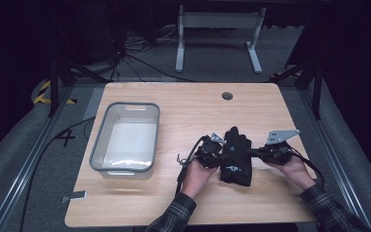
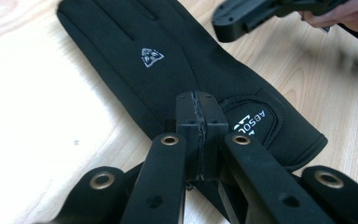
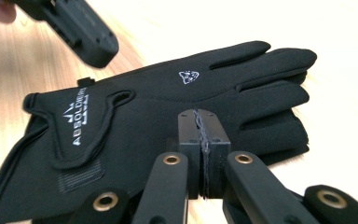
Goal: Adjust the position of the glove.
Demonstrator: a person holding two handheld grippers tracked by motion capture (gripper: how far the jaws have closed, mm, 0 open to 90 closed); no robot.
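Black gloves (image 1: 235, 157) stacked flat near the worktop's (image 1: 183, 111) front edge, right of centre. Left gripper (image 2: 199, 135) clamped shut, empty, at the cuff side; right gripper (image 3: 200, 144) also shut, empty, just opposite. Grey tub (image 1: 124, 169) well off toward left edge.

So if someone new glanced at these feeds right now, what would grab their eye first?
The black glove, lying flat on the light wooden table near the person's edge, right of centre. The left claw and right claw flank it, each with its jaws shut and nothing visibly held between them. Left of that stands a grey plastic tub, apparently empty.
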